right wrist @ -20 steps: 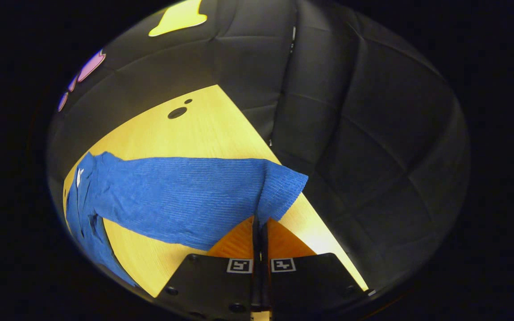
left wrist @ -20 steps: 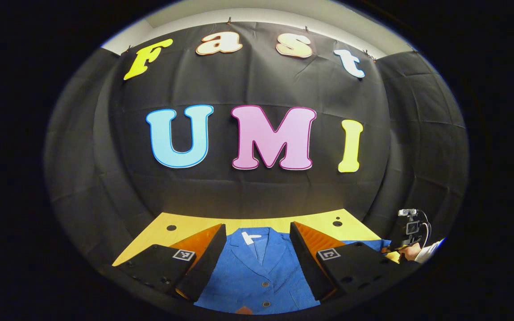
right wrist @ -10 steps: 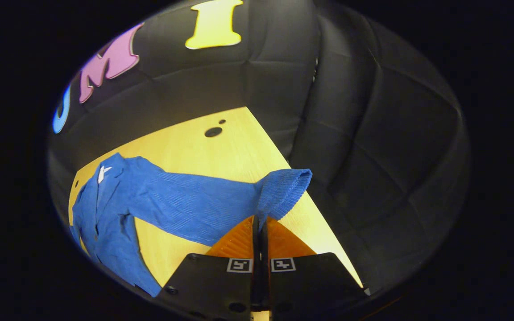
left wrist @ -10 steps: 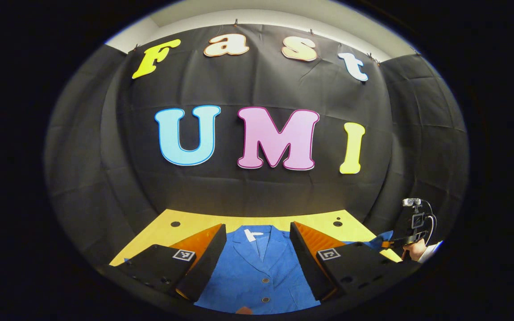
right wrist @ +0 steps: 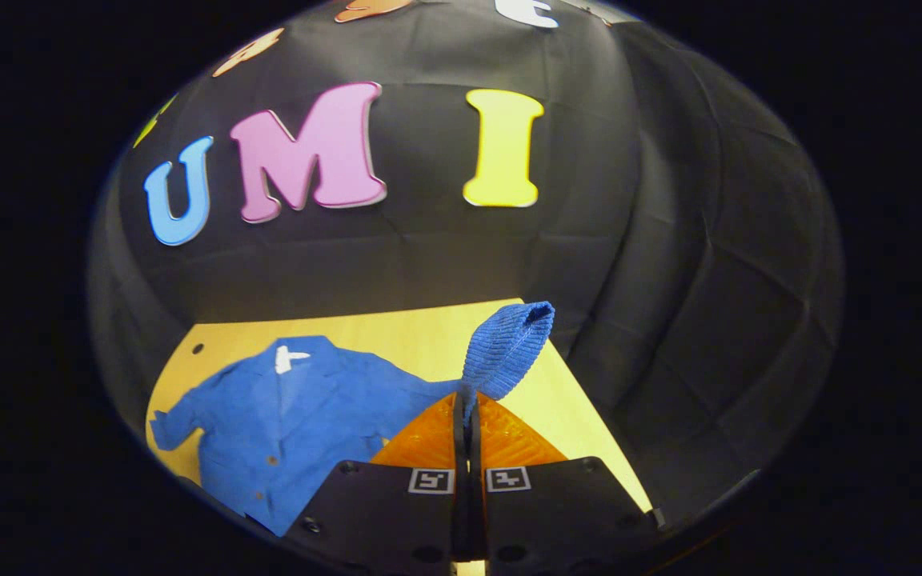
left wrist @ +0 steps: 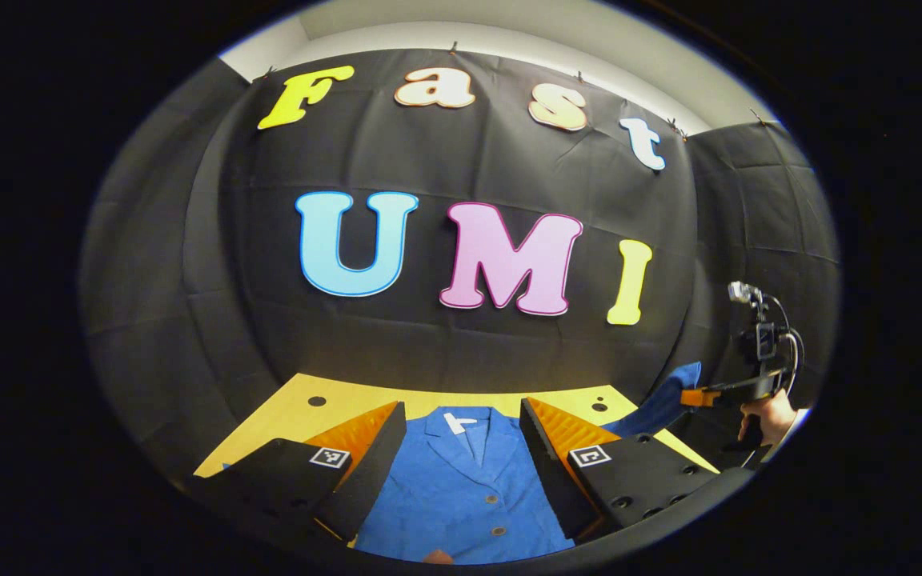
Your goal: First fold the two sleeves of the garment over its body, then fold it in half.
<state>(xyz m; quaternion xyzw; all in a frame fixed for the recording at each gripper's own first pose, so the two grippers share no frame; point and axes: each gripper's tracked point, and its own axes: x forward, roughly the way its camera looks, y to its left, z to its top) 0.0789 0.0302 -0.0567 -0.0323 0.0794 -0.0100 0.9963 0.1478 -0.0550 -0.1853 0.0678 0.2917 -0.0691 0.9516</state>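
In the left gripper view, we hold our left gripper (left wrist: 461, 448) with fingers wide apart above the blue ribbed button-front garment (left wrist: 461, 488) lying on the yellow wooden surface (left wrist: 333, 400). Farther off, the right gripper (left wrist: 689, 398) has risen, carrying the sleeve cuff (left wrist: 661, 404) higher than a second ago.

In the right gripper view, our right gripper (right wrist: 467, 400) is clamped on the cuff (right wrist: 509, 348), now lifted clear; we judge the first sleeve fold is underway.
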